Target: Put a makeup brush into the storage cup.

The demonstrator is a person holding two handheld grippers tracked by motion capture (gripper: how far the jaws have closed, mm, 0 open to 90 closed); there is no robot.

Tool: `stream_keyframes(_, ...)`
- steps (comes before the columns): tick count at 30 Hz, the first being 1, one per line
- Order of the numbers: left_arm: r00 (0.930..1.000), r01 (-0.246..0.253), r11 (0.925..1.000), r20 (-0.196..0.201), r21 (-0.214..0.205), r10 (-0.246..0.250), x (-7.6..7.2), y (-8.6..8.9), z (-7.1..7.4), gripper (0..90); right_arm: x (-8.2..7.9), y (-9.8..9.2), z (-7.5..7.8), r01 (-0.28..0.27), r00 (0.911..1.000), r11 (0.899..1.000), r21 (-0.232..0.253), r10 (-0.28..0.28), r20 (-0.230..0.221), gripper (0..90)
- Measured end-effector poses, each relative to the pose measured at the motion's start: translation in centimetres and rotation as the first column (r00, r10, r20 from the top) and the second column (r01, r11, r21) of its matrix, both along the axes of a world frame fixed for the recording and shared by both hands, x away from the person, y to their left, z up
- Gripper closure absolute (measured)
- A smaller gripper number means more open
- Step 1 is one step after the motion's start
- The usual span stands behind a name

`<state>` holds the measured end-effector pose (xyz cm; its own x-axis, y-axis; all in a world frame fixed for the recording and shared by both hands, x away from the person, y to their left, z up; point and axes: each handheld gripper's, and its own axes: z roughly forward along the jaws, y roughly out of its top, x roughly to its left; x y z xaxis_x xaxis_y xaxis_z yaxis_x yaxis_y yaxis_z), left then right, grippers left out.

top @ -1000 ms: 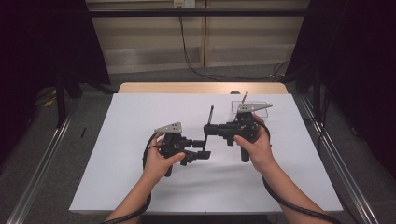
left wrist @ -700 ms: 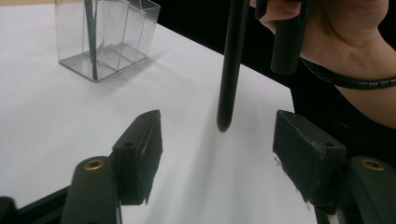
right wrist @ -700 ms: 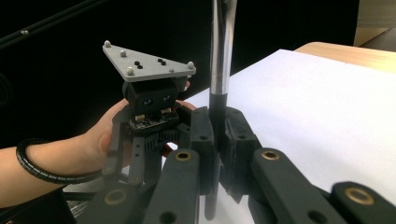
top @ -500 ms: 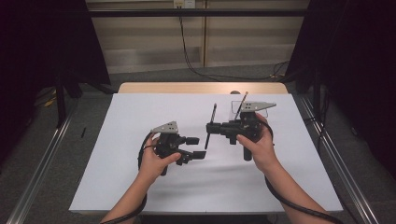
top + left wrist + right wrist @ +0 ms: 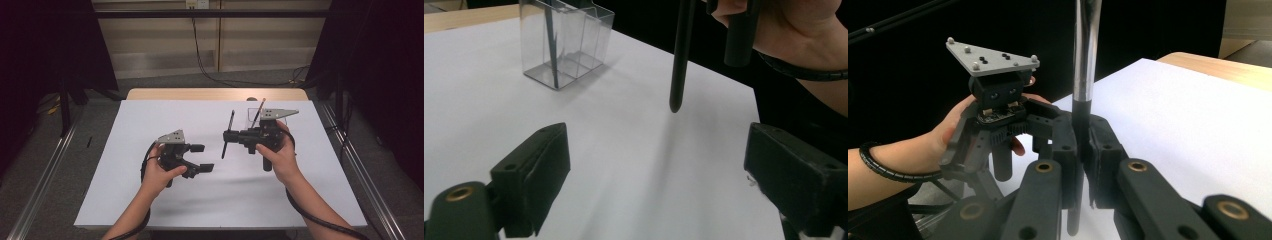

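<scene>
Over the white desk (image 5: 125, 200), the left tongs (image 5: 200, 157) have just been opening and now stand released, with nothing between their jaws. To their right, the right tongs (image 5: 227, 136) are clenched on a black pen (image 5: 228, 134), held upright above the sheet. Behind them stands a clear holder (image 5: 566, 42) with another pen inside.
</scene>
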<state>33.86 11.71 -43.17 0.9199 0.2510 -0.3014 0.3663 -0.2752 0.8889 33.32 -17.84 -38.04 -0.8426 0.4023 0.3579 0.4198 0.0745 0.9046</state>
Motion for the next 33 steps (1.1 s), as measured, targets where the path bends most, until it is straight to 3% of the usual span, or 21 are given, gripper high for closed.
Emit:
stream_keyframes(12,0.9982,-0.060,0.9969,0.007,-0.051,0.060,0.2,1.5,0.3,1.5,0.0,-0.6,0.1,0.016,0.9997,1.000,-0.003,-0.016,0.018,84.7)
stream_keyframes(20,0.9976,-0.068,0.9950,0.009,-0.073,0.069,0.3,2.4,0.5,0.7,0.1,-0.9,0.1,0.024,0.9994,1.000,-0.001,-0.024,0.024,84.7)
stream_keyframes(33,0.9925,-0.105,0.9920,0.055,-0.069,0.109,0.1,4.0,0.7,0.0,0.3,-1.2,-0.1,0.028,0.9991,1.000,-0.008,-0.028,0.032,84.7)
